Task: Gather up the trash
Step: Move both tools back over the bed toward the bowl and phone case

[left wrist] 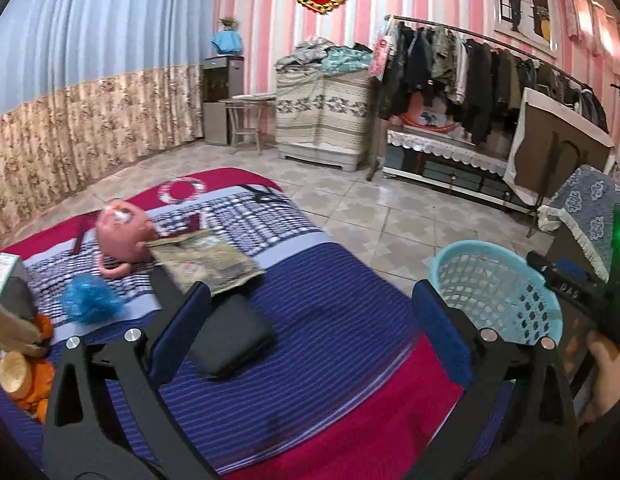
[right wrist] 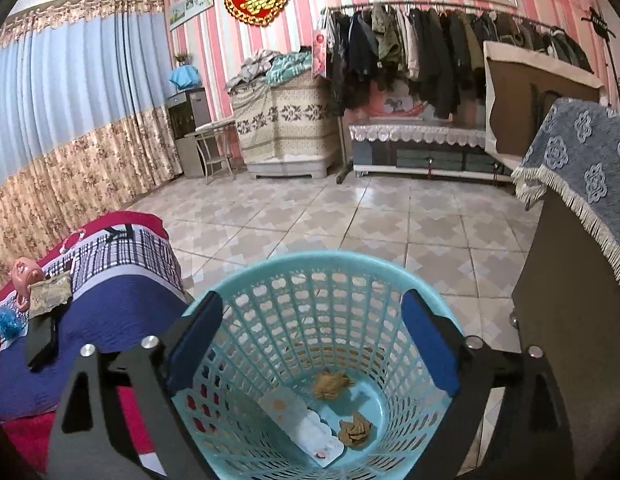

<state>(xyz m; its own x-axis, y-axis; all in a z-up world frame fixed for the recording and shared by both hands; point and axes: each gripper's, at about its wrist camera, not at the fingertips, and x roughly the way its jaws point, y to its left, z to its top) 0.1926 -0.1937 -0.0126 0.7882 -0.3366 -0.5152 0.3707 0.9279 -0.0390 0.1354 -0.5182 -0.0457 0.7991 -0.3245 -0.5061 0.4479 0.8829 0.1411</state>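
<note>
Over the bed: the left gripper point(left wrist: 310, 320) hangs above the blue-striped and red bedspread point(left wrist: 330, 340), its blue-padded jaws spread wide and holding nothing.
Over the basket: the right gripper point(right wrist: 312, 346) is directly above the round light-blue plastic lattice basket point(right wrist: 306, 276), jaws wide apart and empty.
Basket position: it stands on the tiled floor point(right wrist: 350, 216), just beside the bed's edge.
Trash in basket: two crumpled brownish paper wads point(right wrist: 330, 384) and a flat white printed wrapper point(right wrist: 300, 426) lie on the bottom.
On the bed: a flat camouflage-patterned packet point(left wrist: 208, 260) lies beside a pink round toy point(left wrist: 124, 236); a blue fluffy tuft point(left wrist: 88, 298) sits near them.
Nearer item: a black rectangular case point(left wrist: 230, 336) lies just under the left gripper's left jaw.
Bed's left edge: an orange plush toy point(left wrist: 26, 376) and a small white carton point(left wrist: 4, 272).
</note>
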